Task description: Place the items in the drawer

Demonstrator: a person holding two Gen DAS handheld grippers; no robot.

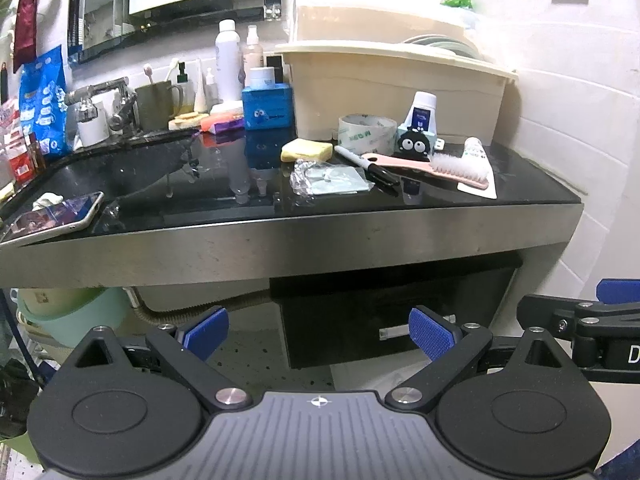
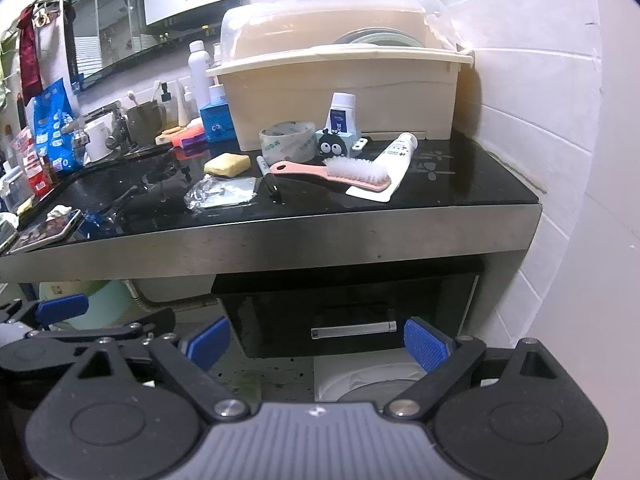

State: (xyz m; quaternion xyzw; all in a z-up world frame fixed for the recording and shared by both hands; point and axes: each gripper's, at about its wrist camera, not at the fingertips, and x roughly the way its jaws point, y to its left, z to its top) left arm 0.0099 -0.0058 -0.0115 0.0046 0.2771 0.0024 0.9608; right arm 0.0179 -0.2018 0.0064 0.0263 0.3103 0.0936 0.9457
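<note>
Far left of the left wrist view: a phone [image 1: 56, 216] flat on the black countertop [image 1: 200, 184], a faucet [image 1: 100, 96] and a green mug [image 1: 158, 104] behind it. Toward the centre, a blue box [image 1: 267, 107] and a yellowish sponge [image 1: 307, 150]. Just right of the sponge, a roll of clear tape [image 1: 367, 133], a crinkled clear packet [image 1: 332, 178] in front of it, a black marker [image 1: 366, 163] lying aslant. Further right, a pink scrub brush [image 1: 430, 166] resting across a white tube [image 1: 478, 168], with a small black googly-eyed holder [image 1: 413, 143] behind, all before a beige dish rack [image 1: 392, 92].

Lower centre to lower right, beneath the steel counter edge: the black drawer [image 2: 352, 320], front flush and closed, its clear bar handle [image 2: 354, 330] facing out.

Bottom of each view — left gripper [image 1: 320, 338] with blue pads spread wide and nothing between; right gripper [image 2: 316, 346] likewise parted and empty, squared up on the handle.

As for progress: several loose items on the countertop, none visibly inside the drawer, contents hidden behind the shut front. Fits either a drawer yet to be opened for loading, or one closed again with some things already in — no telling which from here.
</note>
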